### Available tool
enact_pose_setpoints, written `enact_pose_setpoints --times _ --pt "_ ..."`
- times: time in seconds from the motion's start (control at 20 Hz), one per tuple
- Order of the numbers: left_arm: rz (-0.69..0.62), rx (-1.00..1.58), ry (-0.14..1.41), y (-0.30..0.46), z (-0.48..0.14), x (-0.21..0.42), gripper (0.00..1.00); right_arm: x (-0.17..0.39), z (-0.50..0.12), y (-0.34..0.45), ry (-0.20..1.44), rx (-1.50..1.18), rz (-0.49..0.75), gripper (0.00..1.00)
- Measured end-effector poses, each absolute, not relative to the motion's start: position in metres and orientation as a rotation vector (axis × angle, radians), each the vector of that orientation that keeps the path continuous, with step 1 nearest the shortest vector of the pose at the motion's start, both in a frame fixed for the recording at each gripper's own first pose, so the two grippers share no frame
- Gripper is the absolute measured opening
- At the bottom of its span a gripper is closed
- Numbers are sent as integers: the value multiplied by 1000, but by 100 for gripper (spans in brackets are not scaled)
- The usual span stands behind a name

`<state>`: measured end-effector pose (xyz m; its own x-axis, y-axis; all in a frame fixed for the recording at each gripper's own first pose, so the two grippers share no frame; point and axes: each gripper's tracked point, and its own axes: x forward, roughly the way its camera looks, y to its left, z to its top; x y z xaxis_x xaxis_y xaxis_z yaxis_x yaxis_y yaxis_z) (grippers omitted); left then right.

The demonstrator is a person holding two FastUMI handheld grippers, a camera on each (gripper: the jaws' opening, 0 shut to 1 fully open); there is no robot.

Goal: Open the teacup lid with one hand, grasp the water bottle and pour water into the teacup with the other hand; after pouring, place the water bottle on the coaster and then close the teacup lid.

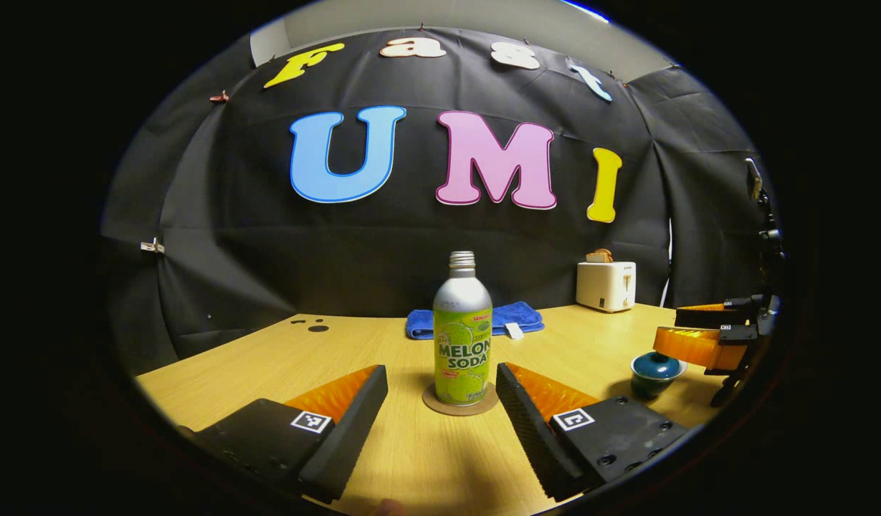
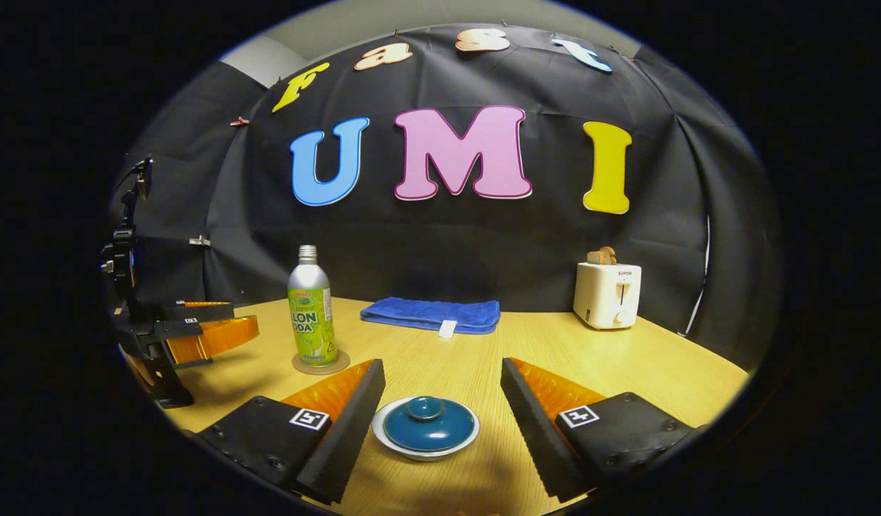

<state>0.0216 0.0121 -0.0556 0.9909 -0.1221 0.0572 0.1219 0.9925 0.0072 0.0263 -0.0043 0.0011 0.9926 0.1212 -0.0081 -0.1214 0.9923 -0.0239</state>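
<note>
Here, on a booth tabletop:
Water bottle: the water bottle (image 1: 462,335) is standing upright, long axis vertical, uncapped neck pointing up, resting on the round coaster (image 1: 460,403) toward the left-centre of the tabletop (image 1: 598,344).
Teacup: the teacup (image 2: 426,428) is sitting low and squat with the teacup lid (image 2: 426,420) on it, knob pointing up, near the front edge, well to the right of the bottle.
Left gripper: the left gripper (image 1: 441,401) is hovering with its jaws spread wide, gripping nothing, the bottle standing just ahead between the two fingers and touching neither.
Right gripper: the right gripper (image 2: 442,401) is hanging over the teacup with its jaws wide apart, holding nothing, the cup lying between the fingers with a gap on each side.
Open room: bare wood is stretching between bottle and cup and on toward the back; the far edge is meeting the dark cloth wall.
Behind: a folded blue towel (image 2: 433,314) is lying flat near the back edge, and a white toaster (image 2: 607,294) with bread in its slots is standing at the back right.
Surface: pale wood grain is catching a soft glare.
</note>
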Motion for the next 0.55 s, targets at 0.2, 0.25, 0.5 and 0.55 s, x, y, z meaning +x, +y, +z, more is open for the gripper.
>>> enact_pose_setpoints --times 0.2,0.25,0.5,0.55 --pt "-137 5 -58 -4 -56 8 96 24 -3 -3 14 5 122 100" --pt "-135 5 -59 -5 -57 6 96 25 -1 -7 8 0 105 100" --pt "-98 4 -58 -3 -58 3 96 22 0 -12 7 0 68 99" --pt "-95 4 -57 -2 -59 3 96 21 0 -13 7 0 59 99"
